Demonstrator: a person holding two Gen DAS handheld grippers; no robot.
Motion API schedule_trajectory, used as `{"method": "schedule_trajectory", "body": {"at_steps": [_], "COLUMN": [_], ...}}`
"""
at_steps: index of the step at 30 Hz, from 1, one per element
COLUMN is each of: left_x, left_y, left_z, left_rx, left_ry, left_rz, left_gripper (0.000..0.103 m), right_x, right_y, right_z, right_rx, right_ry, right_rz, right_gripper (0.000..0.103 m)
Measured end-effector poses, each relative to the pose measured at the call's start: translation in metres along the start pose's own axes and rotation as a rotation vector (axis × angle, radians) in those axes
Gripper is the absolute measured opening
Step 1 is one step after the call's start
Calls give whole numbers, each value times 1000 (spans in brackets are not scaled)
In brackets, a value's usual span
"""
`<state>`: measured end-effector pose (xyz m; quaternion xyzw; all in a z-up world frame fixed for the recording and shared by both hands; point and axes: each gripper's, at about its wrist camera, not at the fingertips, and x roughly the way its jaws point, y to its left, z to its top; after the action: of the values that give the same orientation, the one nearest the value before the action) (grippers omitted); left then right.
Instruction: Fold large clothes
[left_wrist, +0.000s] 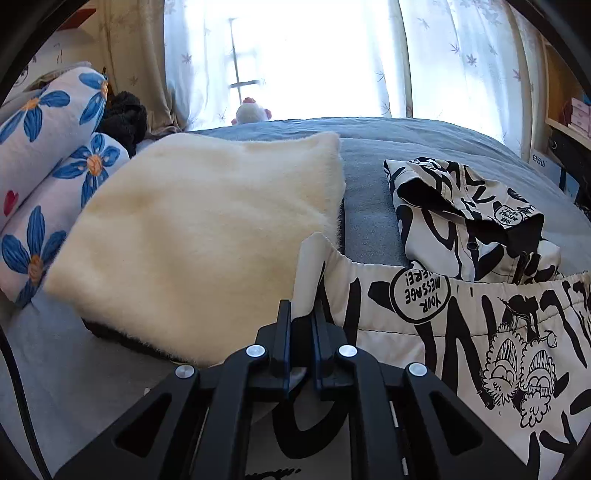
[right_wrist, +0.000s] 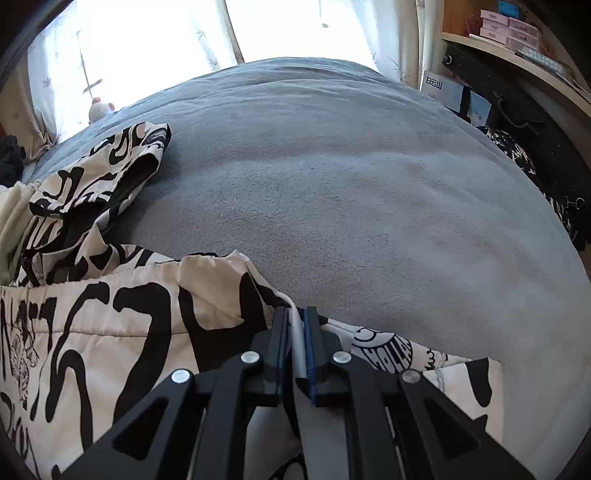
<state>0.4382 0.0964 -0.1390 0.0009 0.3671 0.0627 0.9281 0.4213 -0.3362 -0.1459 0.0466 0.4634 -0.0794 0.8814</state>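
The printed jacket's (left_wrist: 424, 321) hem is pinched in both grippers.

A bed (left_wrist: 369, 177) is taken as the landmark. On its left part, as seen from the left wrist, a cushion (left_wrist: 207, 236) is laid, with two pillows (left_wrist: 48, 155) stacked to the left of it. A jacket (left_wrist: 461, 332) is spread across the near edge of the bed, its hood (left_wrist: 465, 206) lying further in, right of the cushion. Behind the bed, curtains (left_wrist: 461, 62) are hung. A shelf (right_wrist: 517, 40) is placed beyond its right side.
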Motion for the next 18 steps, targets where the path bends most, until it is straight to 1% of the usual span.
{"method": "schedule_trajectory", "body": {"at_steps": [1,2,3,5,6,7,9,11,12,14,16,17,18], "left_x": [-4,-8,-16,-30,-43,-50,-62,-66,-63,-56,-44,-38,-30], "left_y": [0,1,3,7,8,5,-6,-31,-42,-63,-78,-82,-84], "left_z": [1,2,4,7,9,11,14,16,16,13,9,6,2], "left_rx": [3,2,-6,-26,-38,-38,-26,-7,-5,3,18,25,33], "left_ry": [1,0,-9,-38,-70,-87,-101,-67,-47,-24,5,18,32], "left_rz": [-2,-7,-22,-39,-55,-66,-112,-173,-197,-216,-212,-202,-184], "left_gripper": [13,18,20,20,20,20,20,19,17,16,16,16,16], "right_x": [-8,-15,-25,-44,-52,-59,-69,-72,-71,-65,-51,-45,-36], "right_y": [-2,-4,-5,0,5,13,41,80,91,120,139,140,137], "right_z": [2,3,3,3,2,0,-6,-15,-17,-24,-30,-32,-33], "right_rx": [16,25,36,48,44,27,-45,-121,-135,-166,-196,-204,-205], "right_ry": [-8,-20,-41,-87,-100,-109,-113,-100,-93,-81,-57,-55,-54], "right_rz": [-5,-8,-6,4,25,54,109,161,180,216,186,157,110], "right_gripper": [15,17,19,26,35,40,40,40,40,40,40,40,40]}}
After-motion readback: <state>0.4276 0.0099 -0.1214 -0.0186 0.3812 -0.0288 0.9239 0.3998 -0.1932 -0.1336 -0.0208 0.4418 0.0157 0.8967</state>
